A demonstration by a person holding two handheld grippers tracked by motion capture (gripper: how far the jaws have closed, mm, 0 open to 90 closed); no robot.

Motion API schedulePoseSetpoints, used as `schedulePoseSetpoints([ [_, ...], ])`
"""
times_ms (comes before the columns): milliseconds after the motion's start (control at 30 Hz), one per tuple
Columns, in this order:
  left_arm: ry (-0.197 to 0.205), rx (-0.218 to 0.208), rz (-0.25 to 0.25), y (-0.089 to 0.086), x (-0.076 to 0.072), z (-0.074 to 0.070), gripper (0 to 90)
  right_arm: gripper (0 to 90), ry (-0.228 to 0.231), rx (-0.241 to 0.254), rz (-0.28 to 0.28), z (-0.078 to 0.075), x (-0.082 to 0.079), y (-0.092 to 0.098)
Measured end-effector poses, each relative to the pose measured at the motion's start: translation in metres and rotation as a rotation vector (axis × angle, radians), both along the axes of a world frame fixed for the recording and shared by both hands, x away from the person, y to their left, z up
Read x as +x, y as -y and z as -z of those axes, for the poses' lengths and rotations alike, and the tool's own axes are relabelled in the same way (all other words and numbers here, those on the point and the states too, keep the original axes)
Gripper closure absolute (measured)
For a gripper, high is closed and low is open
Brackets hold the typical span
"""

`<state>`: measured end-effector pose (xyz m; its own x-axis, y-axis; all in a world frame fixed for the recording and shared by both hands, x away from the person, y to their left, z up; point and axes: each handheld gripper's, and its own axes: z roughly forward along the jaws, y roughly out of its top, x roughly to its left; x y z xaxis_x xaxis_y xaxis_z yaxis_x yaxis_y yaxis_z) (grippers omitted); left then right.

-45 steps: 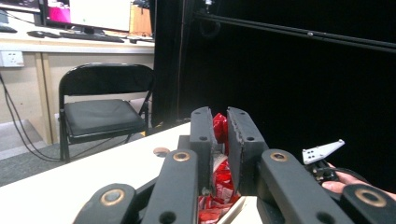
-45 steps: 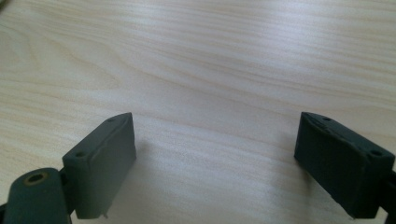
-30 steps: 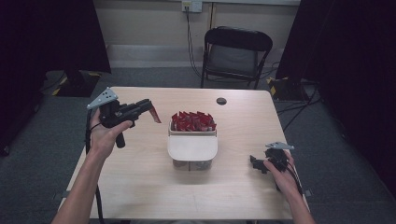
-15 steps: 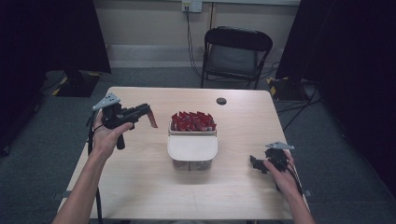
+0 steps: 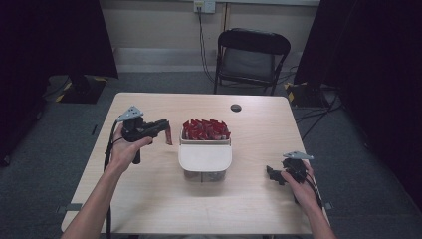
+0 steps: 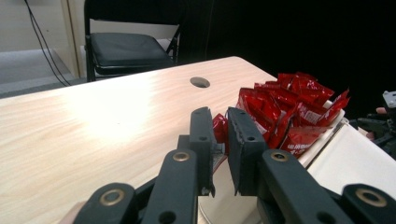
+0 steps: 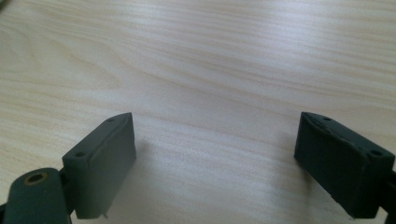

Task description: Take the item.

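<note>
While the high view has the left gripper clamped on one red packet just left of the white box, every other packet sits in the box's far compartment, so barely one is out, I'd guess. Left gripper view: jaws nearly together, pinching that packet. Right gripper view: the right gripper has jaws wide apart over bare table, doing nothing.

a bare recording room or lab: one light wooden table on grey carpet, black curtains at left and right, a black folding chair at the far side, cables hanging from a wall outlet.
</note>
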<state>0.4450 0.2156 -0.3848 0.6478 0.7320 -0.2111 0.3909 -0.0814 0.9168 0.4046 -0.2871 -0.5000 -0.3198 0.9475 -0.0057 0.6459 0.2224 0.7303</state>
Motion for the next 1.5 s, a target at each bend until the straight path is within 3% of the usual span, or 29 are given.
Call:
schedulePoseSetpoints([
  [500, -0.035, 0.026, 0.013, 0.006, 0.004, 0.019, 81.0, 11.9, 0.0, 0.0, 0.0, 0.0, 0.0, 0.0],
  [833, -0.055, 0.013, 0.021, 0.006, 0.001, 0.023, 80.9, 11.9, 0.0, 0.0, 0.0, 0.0, 0.0, 0.0],
  [967, -0.058, 0.032, 0.024, 0.005, -0.003, 0.023, 80.9, 11.9, 0.0, 0.0, 0.0, 0.0, 0.0, 0.0],
  [1267, -0.062, 0.075, 0.039, -0.005, -0.013, 0.024, 80.7, 11.9, 0.0, 0.0, 0.0, 0.0, 0.0, 0.0],
  [1400, -0.079, 0.044, 0.029, -0.017, -0.018, 0.028, 80.7, 11.9, 0.0, 0.0, 0.001, 0.0, 0.0, 0.0],
  [1500, -0.079, 0.084, 0.008, -0.024, -0.019, 0.031, 80.8, 11.9, 0.0, 0.0, 0.0, 0.0, 0.0, 0.0],
])
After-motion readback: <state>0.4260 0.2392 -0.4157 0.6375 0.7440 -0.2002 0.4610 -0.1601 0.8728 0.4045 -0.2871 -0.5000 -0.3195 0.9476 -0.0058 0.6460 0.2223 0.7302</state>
